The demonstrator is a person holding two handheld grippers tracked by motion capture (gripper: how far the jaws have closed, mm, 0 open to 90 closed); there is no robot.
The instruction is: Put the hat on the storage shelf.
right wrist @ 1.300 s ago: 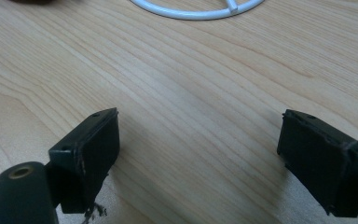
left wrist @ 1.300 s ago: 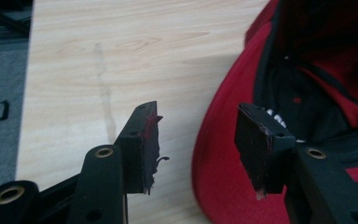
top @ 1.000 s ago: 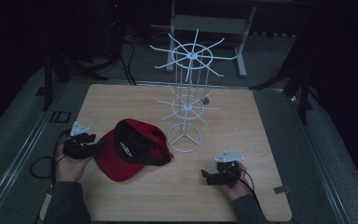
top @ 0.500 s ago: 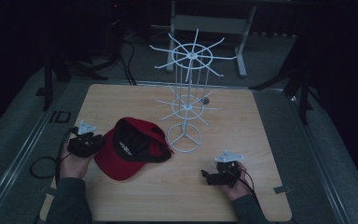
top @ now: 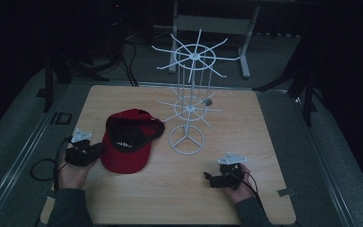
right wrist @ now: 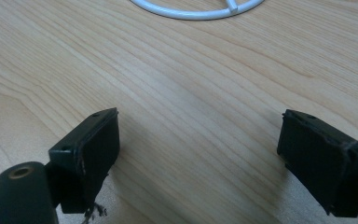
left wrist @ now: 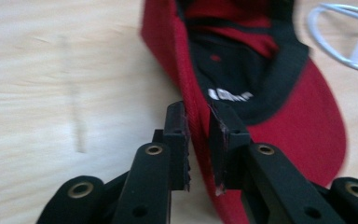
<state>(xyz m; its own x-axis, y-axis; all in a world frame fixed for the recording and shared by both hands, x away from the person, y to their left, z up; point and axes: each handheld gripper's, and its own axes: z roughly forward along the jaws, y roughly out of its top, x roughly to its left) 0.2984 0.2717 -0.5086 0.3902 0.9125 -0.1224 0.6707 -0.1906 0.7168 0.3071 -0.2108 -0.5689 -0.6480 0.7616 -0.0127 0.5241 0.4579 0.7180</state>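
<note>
Jaws of the left tool (left wrist: 198,140) pinched the rim of the red-and-black fabric cap (top: 128,140) lying inside-up on the pale wooden desk (top: 246,118); the right tool (right wrist: 205,158) rested wide apart near the white wire rack (top: 188,101).

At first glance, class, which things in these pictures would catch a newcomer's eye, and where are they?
The red cap lies upside down at the table's left, its edge between the nearly closed jaws of the left gripper. A white wire rack stands mid-table. The right gripper rests open on bare wood near the front right.
</note>
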